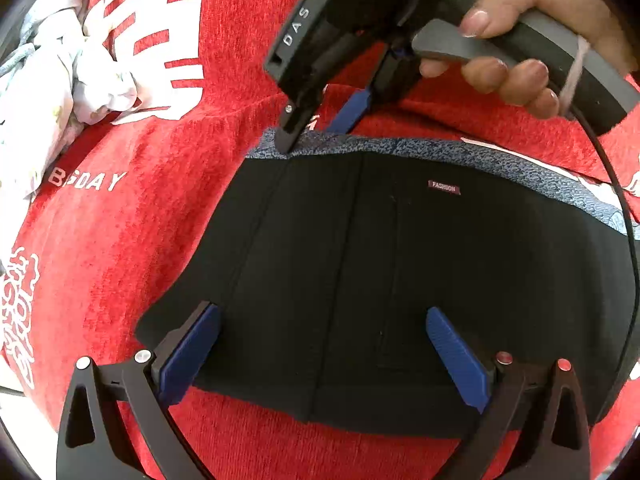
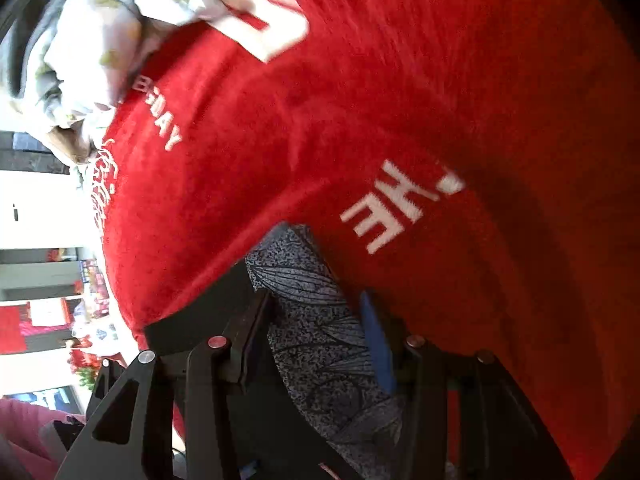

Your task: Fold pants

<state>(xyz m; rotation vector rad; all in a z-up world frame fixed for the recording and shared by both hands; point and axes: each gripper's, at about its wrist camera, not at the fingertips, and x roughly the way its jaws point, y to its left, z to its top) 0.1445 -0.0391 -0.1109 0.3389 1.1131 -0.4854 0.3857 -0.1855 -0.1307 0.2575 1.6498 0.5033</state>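
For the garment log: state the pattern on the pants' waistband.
Speckled blue-grey waistband with dark leaf outlines, on black fabric pants; clearest in the right wrist view.

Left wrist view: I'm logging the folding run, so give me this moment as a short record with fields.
garment: black pants, folded flat, grey patterned waistband at the far edge
surface: red cloth with white print
left gripper: open, fingers astride the pants' near part
right gripper: at the waistband's corner, fabric between its fingers
other: crumpled pale cloth at far left
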